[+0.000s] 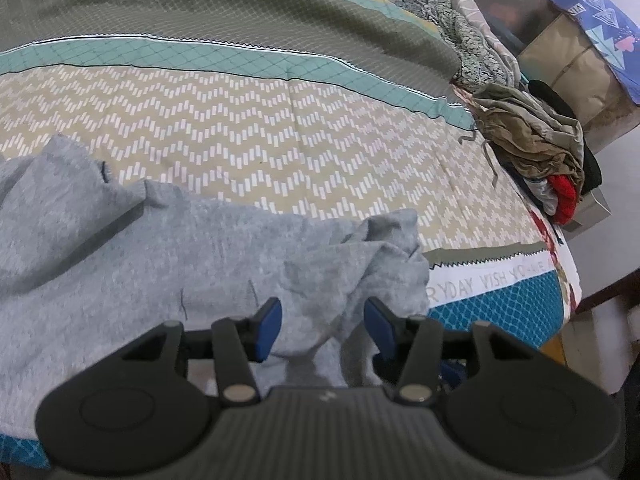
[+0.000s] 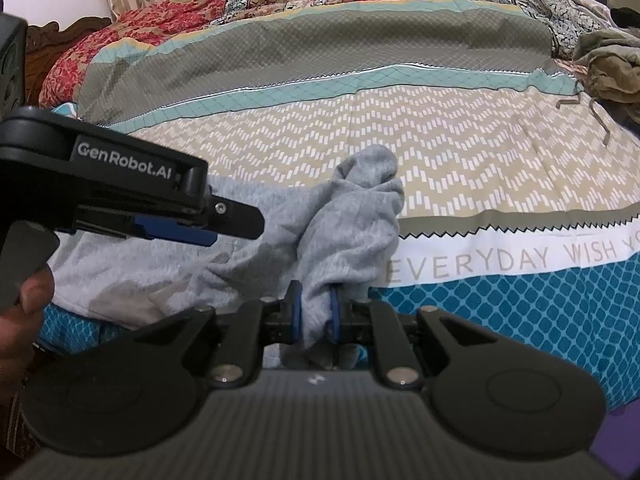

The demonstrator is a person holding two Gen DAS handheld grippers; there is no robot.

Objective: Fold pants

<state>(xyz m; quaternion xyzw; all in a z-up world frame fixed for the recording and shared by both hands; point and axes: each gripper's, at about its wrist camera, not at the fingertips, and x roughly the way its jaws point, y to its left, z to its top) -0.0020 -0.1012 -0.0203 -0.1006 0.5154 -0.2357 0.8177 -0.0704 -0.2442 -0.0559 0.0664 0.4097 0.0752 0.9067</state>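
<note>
The grey pants [image 1: 160, 264] lie rumpled on the patterned bedspread [image 1: 280, 128], near the bed's front edge. My left gripper [image 1: 323, 326] is open, its blue pads on either side of a raised fold of the pants, not pinching it. In the right wrist view my right gripper [image 2: 314, 314] is shut on a bunched fold of the grey pants [image 2: 352, 216], which rises in front of it. The left gripper [image 2: 224, 226] shows there from the side, just left of that fold.
A heap of olive, red and black clothes [image 1: 536, 148] sits at the bed's right edge. A cardboard box with a blue cloth [image 1: 592, 52] stands beyond it. A red patterned quilt [image 2: 132, 32] lies at the back. The bedspread [image 2: 480, 160] stretches to the right.
</note>
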